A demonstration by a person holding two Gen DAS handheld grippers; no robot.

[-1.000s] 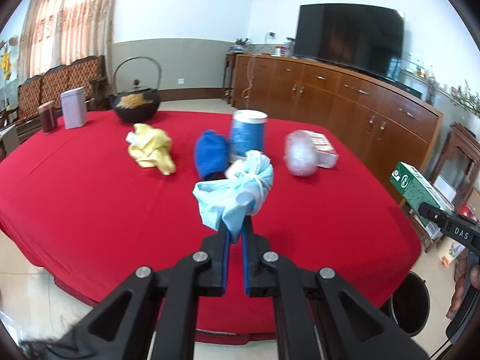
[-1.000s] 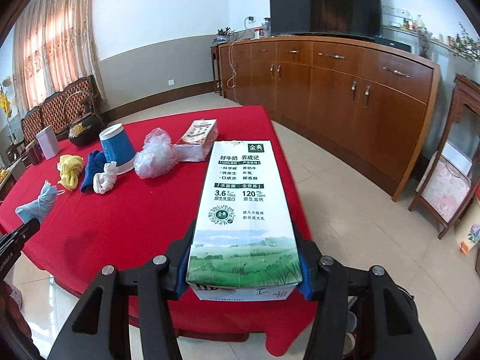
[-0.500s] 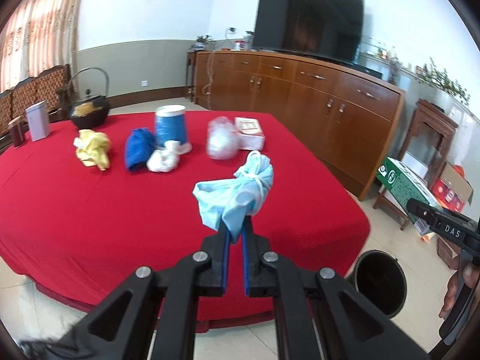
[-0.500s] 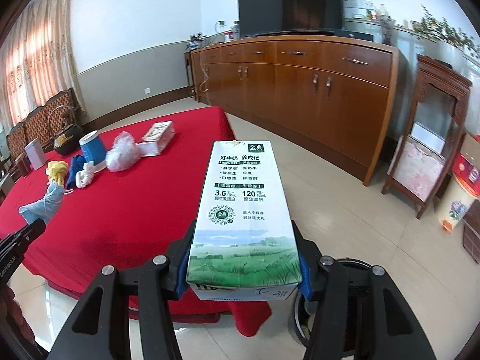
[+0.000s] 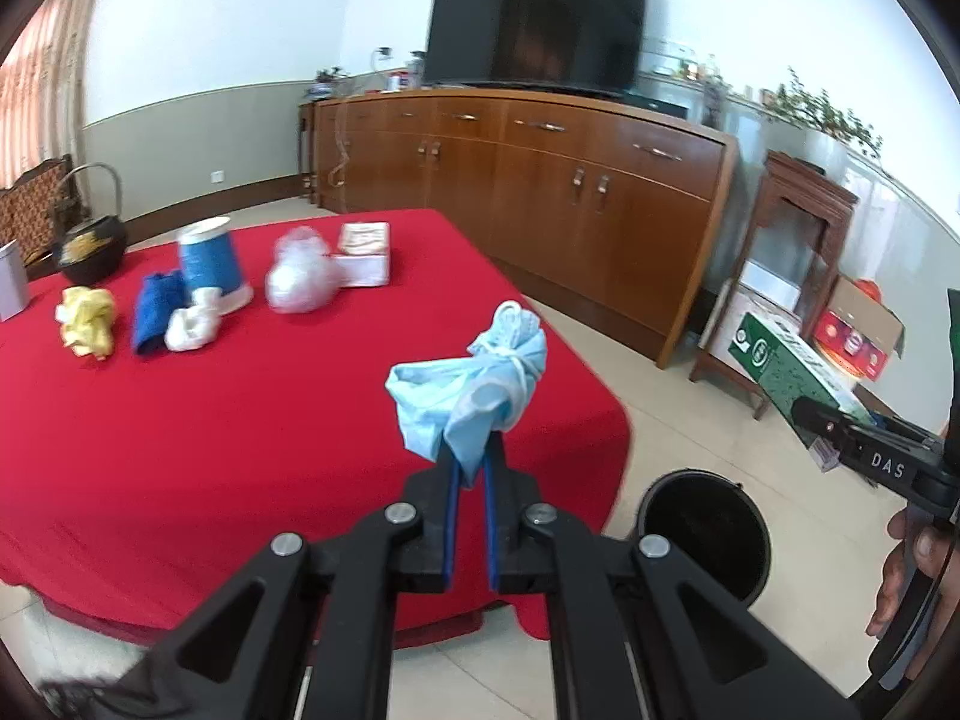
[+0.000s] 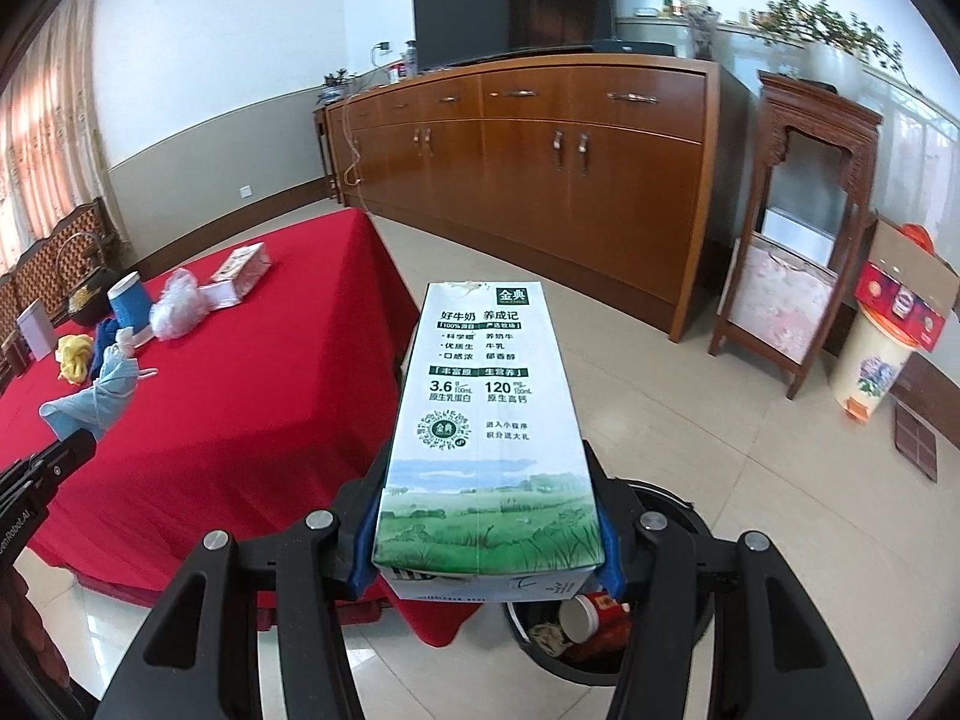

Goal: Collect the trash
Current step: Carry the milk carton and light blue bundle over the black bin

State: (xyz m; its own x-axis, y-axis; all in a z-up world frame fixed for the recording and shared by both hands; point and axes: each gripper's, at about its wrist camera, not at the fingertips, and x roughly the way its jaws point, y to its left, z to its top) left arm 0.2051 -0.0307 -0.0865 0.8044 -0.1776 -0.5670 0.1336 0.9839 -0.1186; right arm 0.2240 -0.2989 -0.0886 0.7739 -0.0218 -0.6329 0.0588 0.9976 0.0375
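1. Right tongs (image 6: 489, 534): pinching the near end of a milk carton (image 6: 483, 426) by its two long sides, so the carton juts forward, printed face up. The grip at one end leaves the rest free to drop clear.
2. Trash bin (image 6: 690, 618): on the floor directly beneath the carton, at 6 o'clock in the right view; a paper cup and other scraps lie inside. The carton appears to be held over the opening for release.
3. Left tongs (image 5: 471, 468): pressed nearly together on a tail of a knotted pale-blue face mask (image 5: 474, 372), which stands above the tips. A thin, limp item needs this narrow pinch.
4. In the left view the mask hangs over the corner of the red surface (image 5: 240, 420); the bin (image 5: 702, 534) lies at 4 o'clock, so this item is probably next in line.
5. Still on the surface, at 10 o'clock: a white wad (image 5: 192, 330), blue cloth (image 5: 156, 312), yellow wad (image 5: 87, 321), blue paper cup (image 5: 210, 264), crumpled clear plastic (image 5: 300, 282) and a small box (image 5: 363, 252).
6. Farthest: a black kettle (image 5: 90, 240) at the surface's far edge, likely not trash.
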